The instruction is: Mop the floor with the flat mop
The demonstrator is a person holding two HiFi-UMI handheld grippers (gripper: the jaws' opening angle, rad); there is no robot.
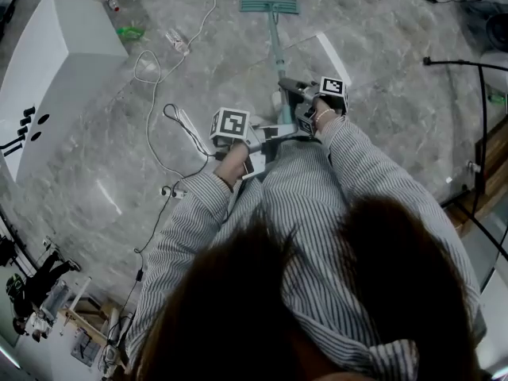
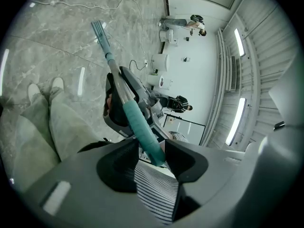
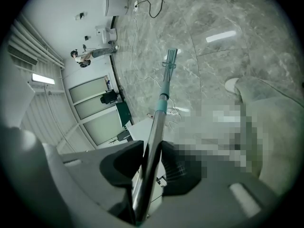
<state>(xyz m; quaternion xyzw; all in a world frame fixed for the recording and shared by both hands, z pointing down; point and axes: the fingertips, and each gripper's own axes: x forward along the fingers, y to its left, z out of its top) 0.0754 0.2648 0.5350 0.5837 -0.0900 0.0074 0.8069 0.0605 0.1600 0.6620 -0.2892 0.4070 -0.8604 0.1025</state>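
Both clench flat mop (image 1: 275,50): left gripper (image 2: 152,154) at teal grip (image 2: 139,126), right gripper (image 3: 151,159) lower (head (image 1: 270,5) seemingly grounded).

The flat mop (image 1: 270,5) is teal with a silver pole (image 3: 152,141), the floor (image 1: 381,78) grey-veined marble, the shirt (image 1: 302,205) finely striped.

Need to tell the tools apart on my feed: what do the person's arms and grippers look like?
The left gripper and right gripper look alike: grey moulded bodies with black pads, and each carries a white cube printed with black square markers. The sleeves are long, light with thin dark stripes.
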